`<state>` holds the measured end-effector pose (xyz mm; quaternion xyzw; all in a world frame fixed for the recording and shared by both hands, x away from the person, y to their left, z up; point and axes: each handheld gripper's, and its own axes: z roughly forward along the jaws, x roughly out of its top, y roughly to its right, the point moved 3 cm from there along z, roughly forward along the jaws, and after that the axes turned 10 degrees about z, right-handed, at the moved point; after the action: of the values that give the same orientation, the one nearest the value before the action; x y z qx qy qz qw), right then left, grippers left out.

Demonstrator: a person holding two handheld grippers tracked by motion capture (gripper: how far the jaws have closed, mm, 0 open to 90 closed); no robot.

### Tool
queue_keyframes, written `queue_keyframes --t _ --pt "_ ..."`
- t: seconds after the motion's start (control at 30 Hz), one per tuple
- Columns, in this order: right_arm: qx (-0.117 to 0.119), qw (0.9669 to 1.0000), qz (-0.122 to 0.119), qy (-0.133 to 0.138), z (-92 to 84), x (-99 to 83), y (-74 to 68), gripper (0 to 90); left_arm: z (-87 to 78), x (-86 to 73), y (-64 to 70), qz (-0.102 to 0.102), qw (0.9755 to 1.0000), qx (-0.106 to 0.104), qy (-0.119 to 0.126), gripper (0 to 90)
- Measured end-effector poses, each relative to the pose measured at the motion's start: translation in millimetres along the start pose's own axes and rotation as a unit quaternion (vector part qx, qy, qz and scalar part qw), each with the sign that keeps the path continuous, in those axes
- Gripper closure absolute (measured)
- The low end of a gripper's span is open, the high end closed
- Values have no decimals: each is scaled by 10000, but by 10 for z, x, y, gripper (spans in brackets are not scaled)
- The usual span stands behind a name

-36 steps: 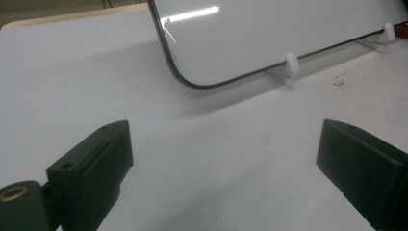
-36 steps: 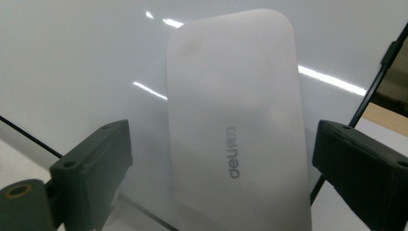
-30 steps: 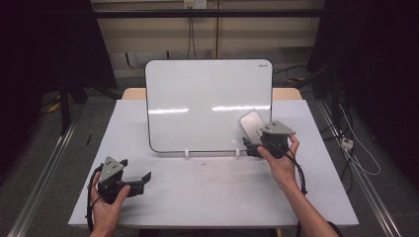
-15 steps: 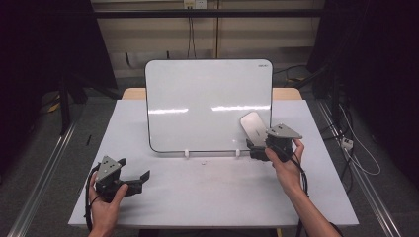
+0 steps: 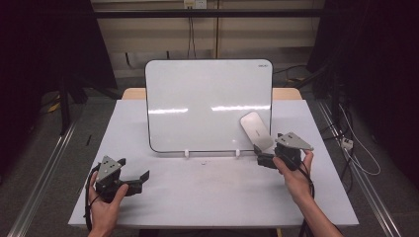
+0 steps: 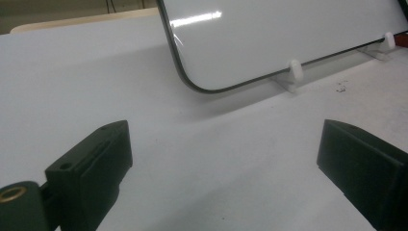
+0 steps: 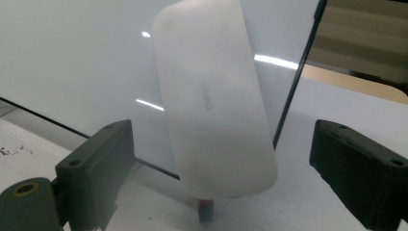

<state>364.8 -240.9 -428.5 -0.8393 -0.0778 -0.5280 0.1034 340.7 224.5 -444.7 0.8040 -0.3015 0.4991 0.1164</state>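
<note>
Eraser stands long-axis upright (tilted slightly) against whiteboard; both grippers spread, empty.

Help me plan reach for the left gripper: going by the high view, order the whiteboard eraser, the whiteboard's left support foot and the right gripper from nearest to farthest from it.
From the left gripper:
1. Left support foot, up and to its right at the whiteboard's bottom edge.
2. Eraser, leaning on the board's lower right.
3. Right gripper, just beyond the eraser at the table's right side.

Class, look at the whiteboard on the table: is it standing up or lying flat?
Standing, leaning back slightly. The whiteboard rests its bottom edge in two small white clips on the table.
</note>
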Motion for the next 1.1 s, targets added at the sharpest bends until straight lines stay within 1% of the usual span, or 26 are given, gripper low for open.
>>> queue_keyframes --t 0.07,0.13,0.23,0.37,0.57,0.7,0.77,0.83,0.9,0.97,1.07,1.1 --pt "-17 10000 62 -21 -32 -41 27 85 3 5 3 15 10000 6 -12 54" --pt "-49 9999 87 14 -67 -57 43 87 9 8 8 48 10000 22 -15 55" --pt "-60 9999 135 38 -124 -68 61 87 11 11 13 37 10000 14 -3 55" --pt "-123 9999 96 26 -194 -106 84 87 5 9 -3 -16 10000 28 42 55" --pt "-148 9998 107 40 -272 -219 149 87 22 29 -6 -9 10000 10 56 55" --pt "-201 9996 198 85 -362 -279 189 88 60 46 -1 3 10000 -22 58 55" --pt "-177 9994 264 118 -408 -302 203 88 75 50 6 19 10000 -47 59 55" --pt "-216 9994 258 101 -441 -338 224 88 78 50 11 18 10000 -55 62 55" --pt "-210 9992 317 75 -459 -383 248 88 70 46 8 20 10000 -30 47 55" --pt "-254 9990 354 64 -475 -425 274 88 62 43 2 -2 10000 -7 62 55" --pt "-252 9989 386 99 -509 -471 290 88 52 38 -8 18 10000 17 39 55" --pt "-253 9988 411 119 -526 -478 297 88 55 38 -4 -3 10000 19 49 55"
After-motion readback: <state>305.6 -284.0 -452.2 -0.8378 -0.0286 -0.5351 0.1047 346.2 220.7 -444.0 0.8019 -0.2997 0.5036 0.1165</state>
